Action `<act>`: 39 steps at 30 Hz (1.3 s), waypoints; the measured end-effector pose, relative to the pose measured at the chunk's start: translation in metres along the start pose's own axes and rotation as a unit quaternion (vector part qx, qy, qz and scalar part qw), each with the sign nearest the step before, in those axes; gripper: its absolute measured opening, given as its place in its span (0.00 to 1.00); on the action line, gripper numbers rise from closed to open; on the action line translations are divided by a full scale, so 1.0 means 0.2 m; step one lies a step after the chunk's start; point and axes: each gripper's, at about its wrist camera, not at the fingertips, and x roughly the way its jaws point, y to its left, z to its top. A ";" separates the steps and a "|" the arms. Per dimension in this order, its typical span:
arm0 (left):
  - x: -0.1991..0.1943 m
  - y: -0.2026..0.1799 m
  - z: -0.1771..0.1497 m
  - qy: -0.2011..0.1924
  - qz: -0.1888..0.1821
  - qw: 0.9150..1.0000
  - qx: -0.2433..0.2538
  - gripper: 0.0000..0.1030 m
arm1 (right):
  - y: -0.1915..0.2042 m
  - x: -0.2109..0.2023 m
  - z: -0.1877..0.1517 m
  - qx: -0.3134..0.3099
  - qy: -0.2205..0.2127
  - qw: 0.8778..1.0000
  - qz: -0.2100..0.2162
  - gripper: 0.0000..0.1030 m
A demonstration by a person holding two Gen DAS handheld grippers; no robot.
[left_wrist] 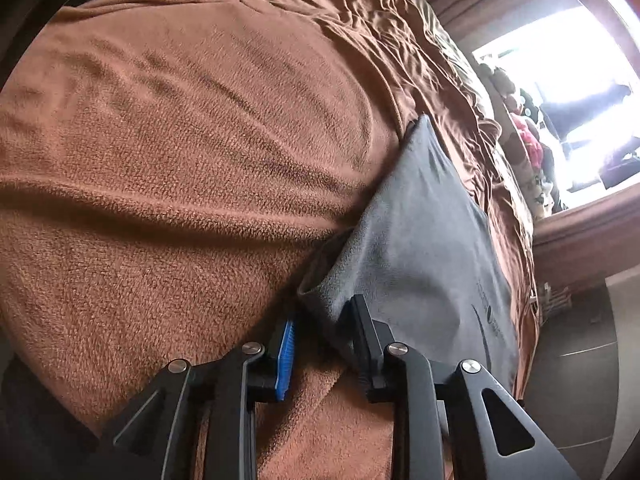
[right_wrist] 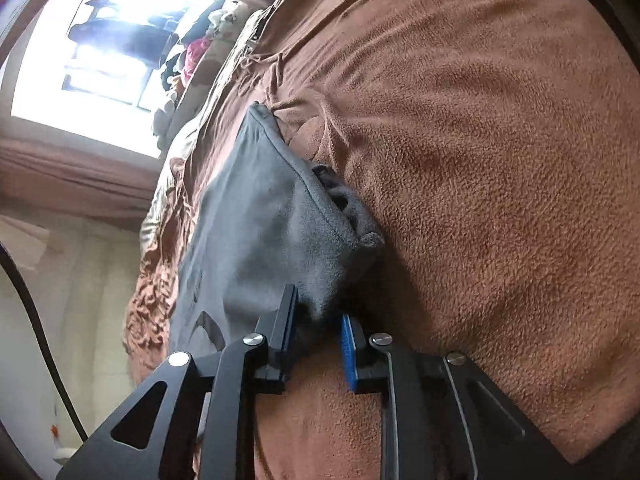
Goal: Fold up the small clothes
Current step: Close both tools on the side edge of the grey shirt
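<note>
Because the soft, floppy grey fleece cloth [left_wrist: 420, 240] lying on the fuzzy brown bed blanket [left_wrist: 180, 160] looks light, each narrowly open claw, left [left_wrist: 326, 334] and right [right_wrist: 320, 322], should pinch a near corner.

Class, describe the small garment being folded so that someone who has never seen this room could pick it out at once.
Start with the wide brown fleece blanket covering the bed. On it, near the edge facing the bright window, lies a grey garment, its near corners between the fingers of the left gripper and right gripper. It is the only grey, smooth cloth on the brown, with faint dark print.
</note>
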 end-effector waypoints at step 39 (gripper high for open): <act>-0.35 -0.07 0.19 -0.050 -0.011 0.996 0.071 0.06 | 0.23 -0.16 -0.05 -0.066 -0.023 0.998 -0.006 0.00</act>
